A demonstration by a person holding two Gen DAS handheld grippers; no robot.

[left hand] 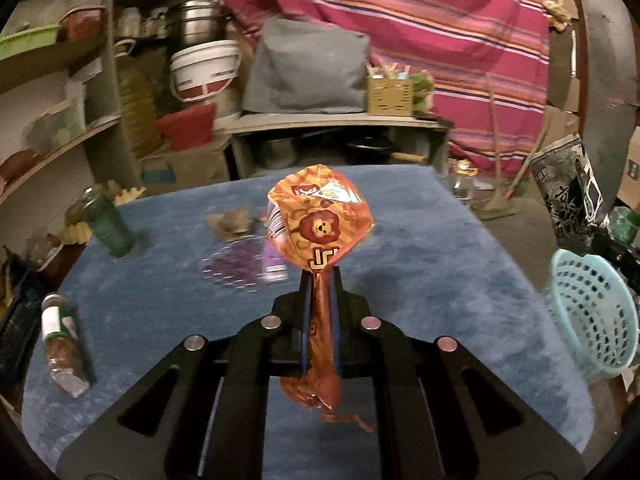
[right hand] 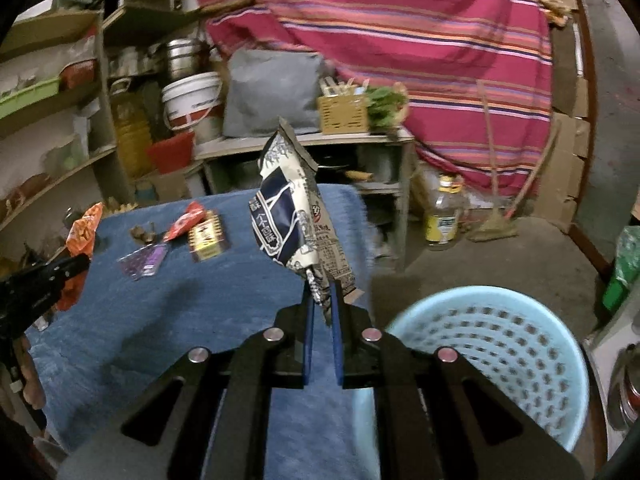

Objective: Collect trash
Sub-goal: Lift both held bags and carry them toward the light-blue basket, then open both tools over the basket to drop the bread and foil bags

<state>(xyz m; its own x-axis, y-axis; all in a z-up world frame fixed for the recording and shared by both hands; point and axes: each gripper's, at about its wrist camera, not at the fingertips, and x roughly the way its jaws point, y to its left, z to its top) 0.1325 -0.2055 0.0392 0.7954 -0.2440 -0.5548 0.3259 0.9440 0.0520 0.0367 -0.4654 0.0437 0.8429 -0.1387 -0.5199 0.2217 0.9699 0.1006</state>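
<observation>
Orange snack wrapper [left hand: 318,226], crinkled and glossy, printed with a cartoon lion; pinched by its twisted lower end between the jaws of the left gripper [left hand: 320,280], bulging up above the fingertips, tail trailing below, held above the blue tabletop [left hand: 420,280]. White-and-navy snack bag [right hand: 296,216], creased, printed with characters; clamped at its bottom corner in the narrow jaws of the right gripper [right hand: 322,294], standing upright above them, just left of the pale blue basket [right hand: 496,344]. Purple packet [right hand: 144,260], red wrapper [right hand: 186,220] and gold packet [right hand: 206,236] lying farther back on the tabletop.
</observation>
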